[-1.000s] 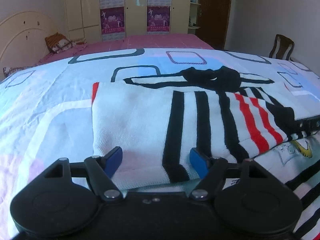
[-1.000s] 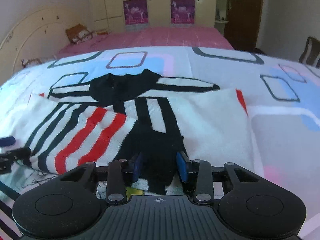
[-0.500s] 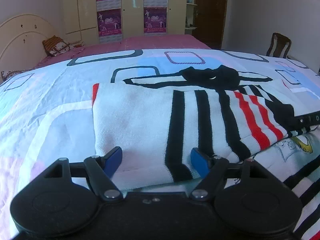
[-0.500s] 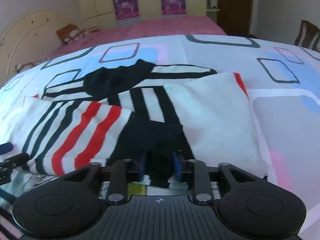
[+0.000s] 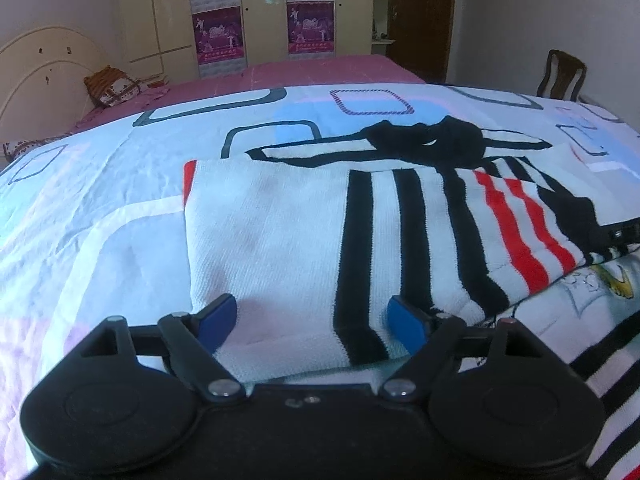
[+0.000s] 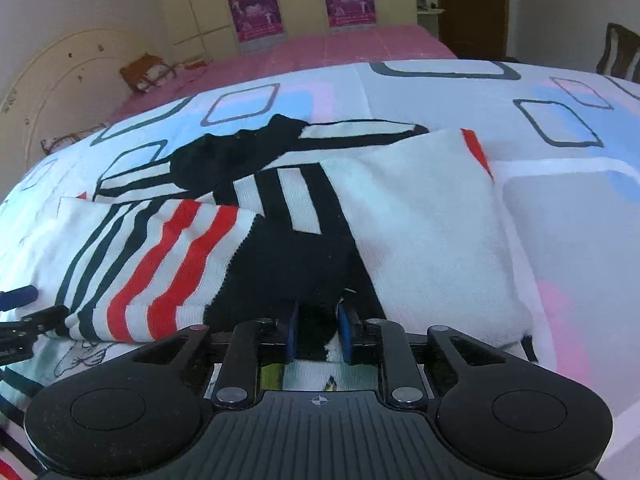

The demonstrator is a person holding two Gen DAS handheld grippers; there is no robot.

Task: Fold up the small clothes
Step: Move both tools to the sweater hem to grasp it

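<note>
So the striped sweater [image 5: 304,240] is lying flat on the patterned bedspread [image 5: 100,208], white with black and red bands, one sleeve folded across the front. Biggest change from a second ago is the right gripper [image 6: 319,334]: its blue pads were standing a fair bit apart around the black patch of the sweater's near hem, and now they've pinched in narrow on that fabric and are closing a touch more. The cloth bunches up dark between them. The left gripper [image 5: 311,322] went the other way, it's opening and sits wider than before, jaws spread over the white near edge of the sweater with the fabric lying loose between them, not pinched. The sweater itself looks like it hasn't shifted on the bed.
</note>
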